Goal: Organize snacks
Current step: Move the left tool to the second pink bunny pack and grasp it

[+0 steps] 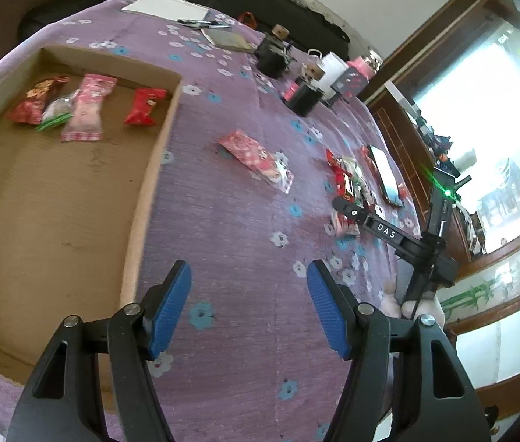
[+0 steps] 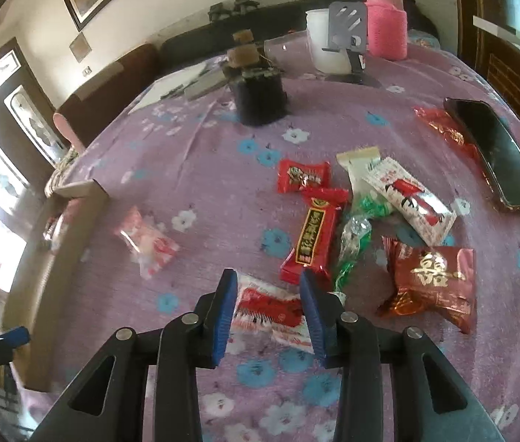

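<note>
Crinkly film on the red-and-white snack packet (image 2: pixel 274 311): judged light, soft, slippery, contents maybe brittle. Best held across the flat middle, not the crimped ends. It lies on the purple table (image 2: pixel 223 147), between the right gripper (image 2: pixel 269 313) jaws, which are part open and not visibly clamped. Left gripper (image 1: pixel 248 304) jaws wide open, empty, beside the cardboard box (image 1: pixel 145 199).

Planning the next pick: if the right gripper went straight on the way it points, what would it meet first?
Probably the red-and-white snack packet lying between the open right gripper fingers; the long red bar lies beyond. Height above the cloth is unclear.
</note>
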### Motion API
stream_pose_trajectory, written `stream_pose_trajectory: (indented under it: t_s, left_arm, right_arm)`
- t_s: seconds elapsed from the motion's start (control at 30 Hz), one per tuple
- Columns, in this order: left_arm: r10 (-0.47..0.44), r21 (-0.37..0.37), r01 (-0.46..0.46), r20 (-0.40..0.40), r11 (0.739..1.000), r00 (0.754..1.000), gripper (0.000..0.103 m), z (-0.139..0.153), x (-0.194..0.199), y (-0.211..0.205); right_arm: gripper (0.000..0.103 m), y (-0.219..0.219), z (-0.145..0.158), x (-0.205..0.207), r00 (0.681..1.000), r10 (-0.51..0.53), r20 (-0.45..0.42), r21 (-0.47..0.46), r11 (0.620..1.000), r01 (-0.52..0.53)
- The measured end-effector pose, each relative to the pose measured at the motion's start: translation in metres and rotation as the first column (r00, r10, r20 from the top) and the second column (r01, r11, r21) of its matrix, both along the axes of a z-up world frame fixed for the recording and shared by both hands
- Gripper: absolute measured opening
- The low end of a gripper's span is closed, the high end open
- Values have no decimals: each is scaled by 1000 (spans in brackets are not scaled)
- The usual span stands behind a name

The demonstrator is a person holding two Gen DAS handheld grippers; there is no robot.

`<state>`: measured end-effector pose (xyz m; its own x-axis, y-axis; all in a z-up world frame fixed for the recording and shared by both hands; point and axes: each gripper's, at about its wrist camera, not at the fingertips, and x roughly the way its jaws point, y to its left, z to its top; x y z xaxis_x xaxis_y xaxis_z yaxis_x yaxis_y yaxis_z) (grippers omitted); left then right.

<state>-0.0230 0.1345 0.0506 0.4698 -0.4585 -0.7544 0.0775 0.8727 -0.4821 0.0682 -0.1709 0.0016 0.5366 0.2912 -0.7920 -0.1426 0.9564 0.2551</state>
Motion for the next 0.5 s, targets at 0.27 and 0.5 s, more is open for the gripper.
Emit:
stream_pose_trajectory:
  t_s: [0.27, 0.5]
  left_arm:
    - [21, 62, -21, -5, 998, 1000, 65, 2, 36, -19]
    - [61, 76, -53, -108, 996, 992, 64, -27, 94, -50]
  right_arm:
    - [55, 25, -4, -30, 995, 87, 54, 15, 996, -88]
    - [55, -18, 12, -34, 987, -80, 139, 153, 987, 58]
